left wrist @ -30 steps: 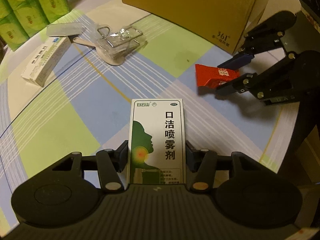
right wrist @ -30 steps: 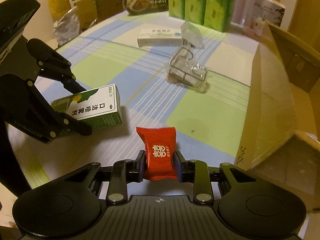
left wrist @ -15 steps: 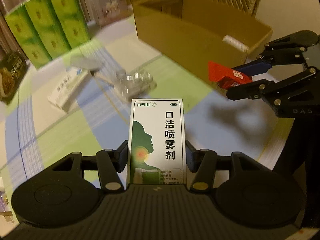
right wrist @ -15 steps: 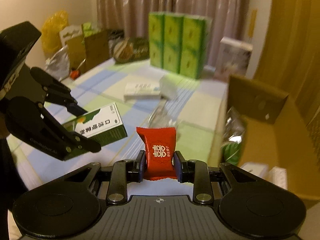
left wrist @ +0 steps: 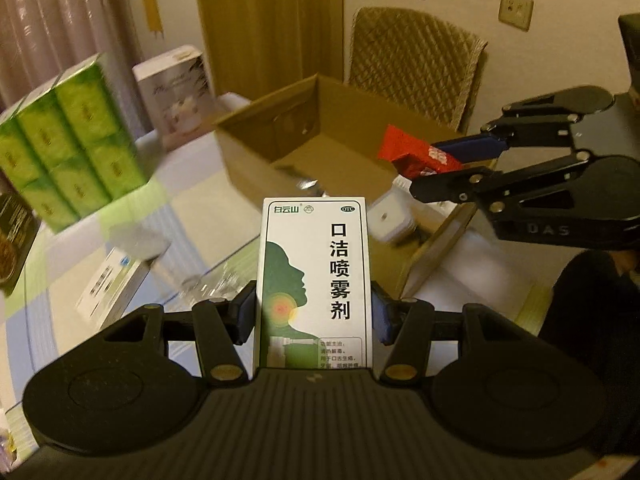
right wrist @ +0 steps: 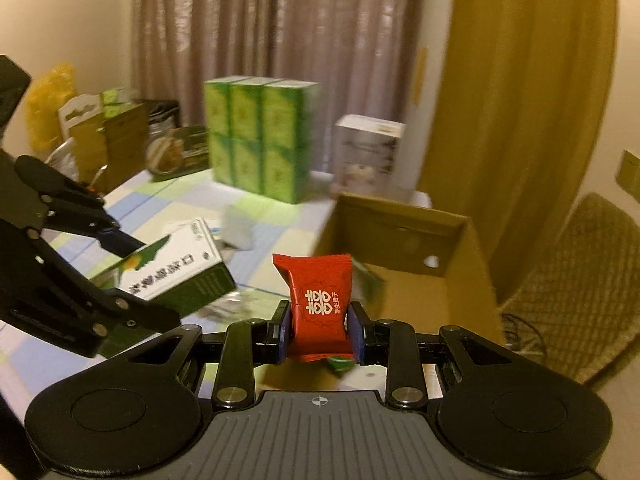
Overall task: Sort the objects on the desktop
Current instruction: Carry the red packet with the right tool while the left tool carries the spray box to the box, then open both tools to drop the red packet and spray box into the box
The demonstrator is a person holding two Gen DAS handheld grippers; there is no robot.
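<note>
Covering the table [left wrist: 192, 216] is a checked cloth of green, blue and cream, with curtains [right wrist: 240, 28] and a quilted chair [left wrist: 416, 64] behind. Green tissue packs [right wrist: 260, 140], a pale box [right wrist: 368, 152] and a flat white carton [left wrist: 112, 284] crowd it. The left gripper [left wrist: 312, 312] pinches a white and green spray box [left wrist: 316, 280]; the right gripper [right wrist: 320, 328] pinches a red candy packet [right wrist: 318, 300], both held above the table near the open cardboard box [right wrist: 404, 268]

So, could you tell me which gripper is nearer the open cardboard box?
Right. The right gripper hangs at the cardboard box rim; the left gripper sits back over the table.
</note>
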